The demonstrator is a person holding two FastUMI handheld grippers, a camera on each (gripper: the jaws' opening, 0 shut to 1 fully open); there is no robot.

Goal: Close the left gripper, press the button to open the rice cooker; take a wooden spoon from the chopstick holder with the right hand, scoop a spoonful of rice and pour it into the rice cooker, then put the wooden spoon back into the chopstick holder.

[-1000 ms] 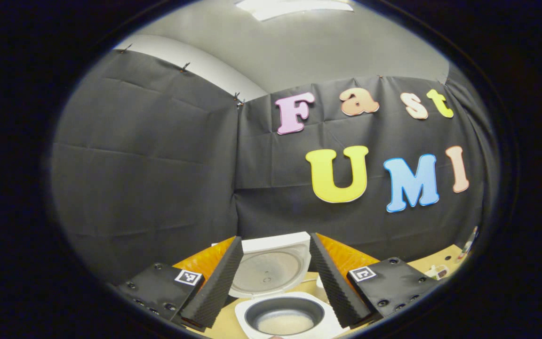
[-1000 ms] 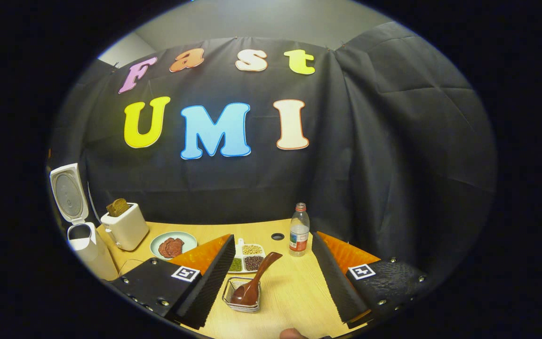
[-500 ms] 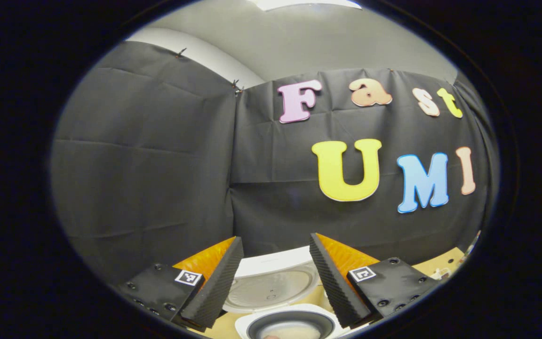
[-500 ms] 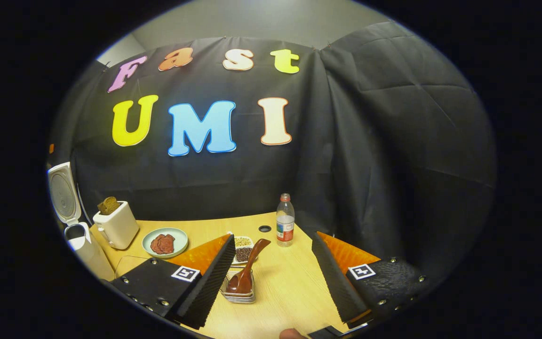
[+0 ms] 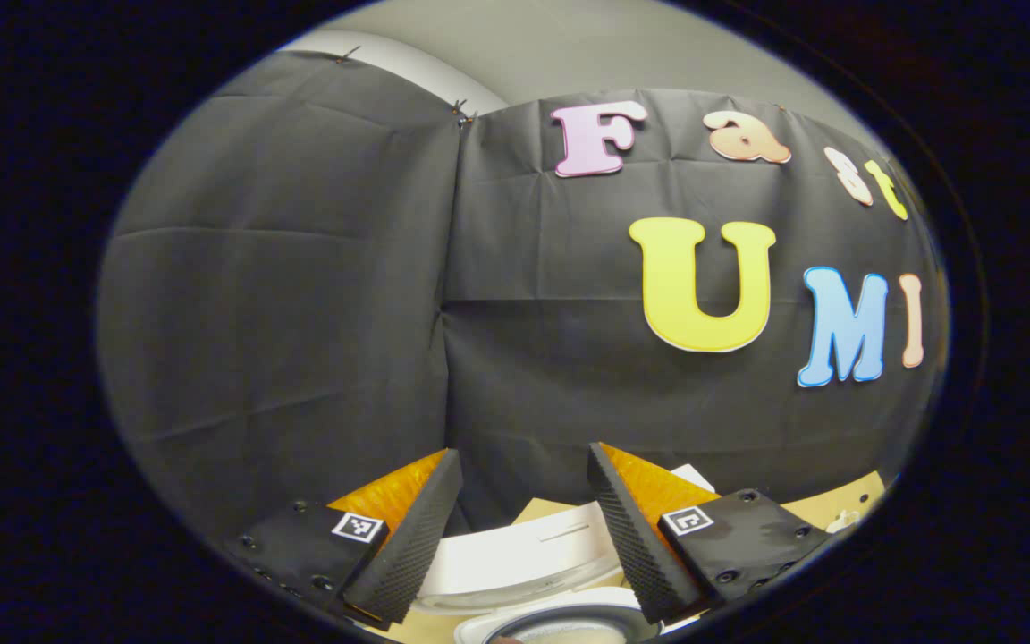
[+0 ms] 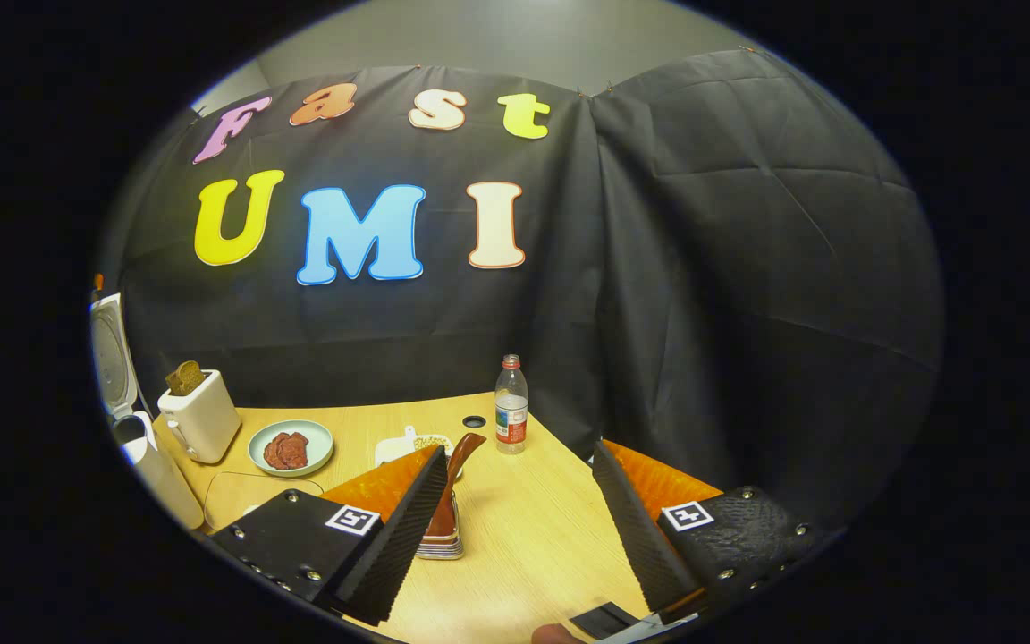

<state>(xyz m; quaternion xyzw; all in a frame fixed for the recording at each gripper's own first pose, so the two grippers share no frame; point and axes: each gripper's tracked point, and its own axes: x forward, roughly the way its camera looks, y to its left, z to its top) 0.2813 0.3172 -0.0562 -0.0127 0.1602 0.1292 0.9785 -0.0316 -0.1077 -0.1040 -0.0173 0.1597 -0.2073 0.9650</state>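
Note:
The white rice cooker (image 5: 515, 559) stands open low in the left gripper view, its lid tipped back and the rim of the dark inner pot (image 5: 569, 619) showing at the bottom edge. My left gripper (image 5: 524, 454) is open above it, holding nothing. In the right gripper view the rice cooker (image 6: 144, 452) sits at the far left with its lid (image 6: 109, 356) up. The wooden spoon (image 6: 454, 474) stands in the wire chopstick holder (image 6: 445, 542), partly hidden behind one finger. My right gripper (image 6: 519, 450) is open and empty, above the table just right of the holder.
On the wooden table (image 6: 533, 528) are a white toaster (image 6: 199, 417) with toast, a plate (image 6: 290, 447) of red food, a small dish of beans (image 6: 417, 443), a plastic bottle (image 6: 510, 407) and a cable hole (image 6: 474, 420). Black cloth walls close the back and right.
The left gripper view has tilted upward, so the cooker has slid to the bottom edge. The right gripper has swung right; the spoon and holder now lie against its left finger.

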